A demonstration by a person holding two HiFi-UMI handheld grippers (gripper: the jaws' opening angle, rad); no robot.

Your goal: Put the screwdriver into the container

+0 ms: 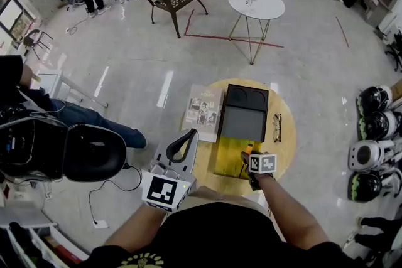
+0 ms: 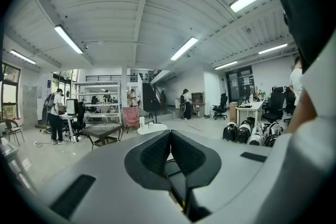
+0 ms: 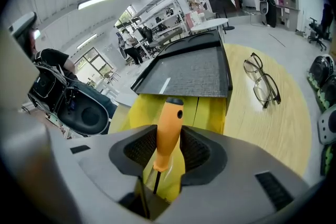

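Right gripper view: your right gripper (image 3: 168, 129) has its jaws wide, straddling the screwdriver (image 3: 167, 141). The pads look clear of the orange handle, so I read no grip yet. The shaft runs back under the gripper and the handle end points away, so the long axis is in line with the jaws and aimed at the container (image 3: 184, 73). The screwdriver sits over the yellow board (image 3: 210, 113) at the near edge of the table (image 3: 273, 128). The container lies just past the board, dead ahead, with glasses (image 3: 262, 81) to its right. Your left gripper (image 2: 169, 134) is closed on nothing, off the near-left edge and farther from the work. The right hand is nearer.
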